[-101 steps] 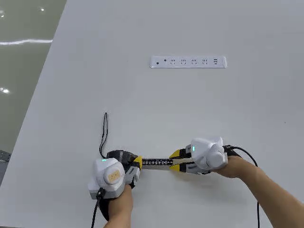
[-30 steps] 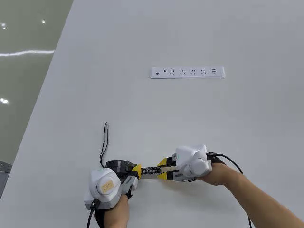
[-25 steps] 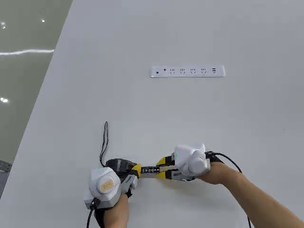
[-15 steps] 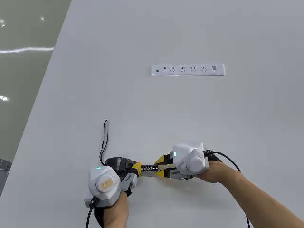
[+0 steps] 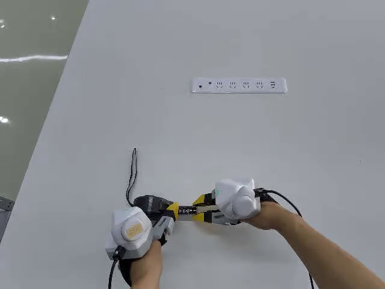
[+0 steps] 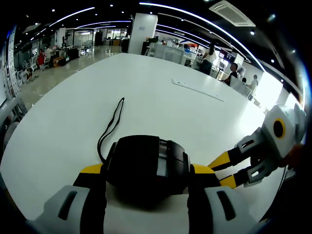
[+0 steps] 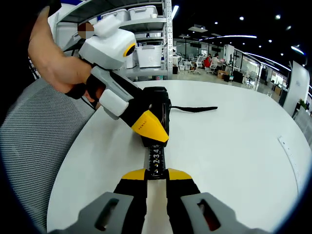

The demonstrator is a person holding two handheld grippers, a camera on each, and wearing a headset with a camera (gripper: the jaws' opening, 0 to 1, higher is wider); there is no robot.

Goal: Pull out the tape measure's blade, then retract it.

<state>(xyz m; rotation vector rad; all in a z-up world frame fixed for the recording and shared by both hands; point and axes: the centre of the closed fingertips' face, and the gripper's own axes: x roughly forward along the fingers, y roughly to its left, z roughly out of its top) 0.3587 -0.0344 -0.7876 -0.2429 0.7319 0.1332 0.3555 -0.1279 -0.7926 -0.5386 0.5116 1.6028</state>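
Observation:
The black tape measure case point(image 5: 150, 206) rests on the white table, with my left gripper point(image 5: 167, 215) shut on its sides; the same case point(image 6: 146, 163) sits between my yellow-tipped jaws in the left gripper view. A short length of numbered blade point(image 5: 187, 211) runs rightward from the case to my right gripper point(image 5: 200, 213), which is shut on the blade's end. In the right gripper view the blade point(image 7: 156, 158) shows digits and leads to the case point(image 7: 157, 114), held by the left gripper point(image 7: 146, 127). The case's black wrist strap point(image 5: 132, 174) trails away across the table.
A white power strip point(image 5: 239, 85) lies flat farther back on the table point(image 5: 271, 138). The table's left edge point(image 5: 42, 138) drops to a glossy floor. A black cable point(image 5: 283, 201) trails from the right gripper. A mesh chair back point(image 7: 34, 161) stands beside the table.
My right gripper has moved left toward the case, and the exposed blade has shortened from a long stretch to a few centimetres. The left gripper holds the case still.

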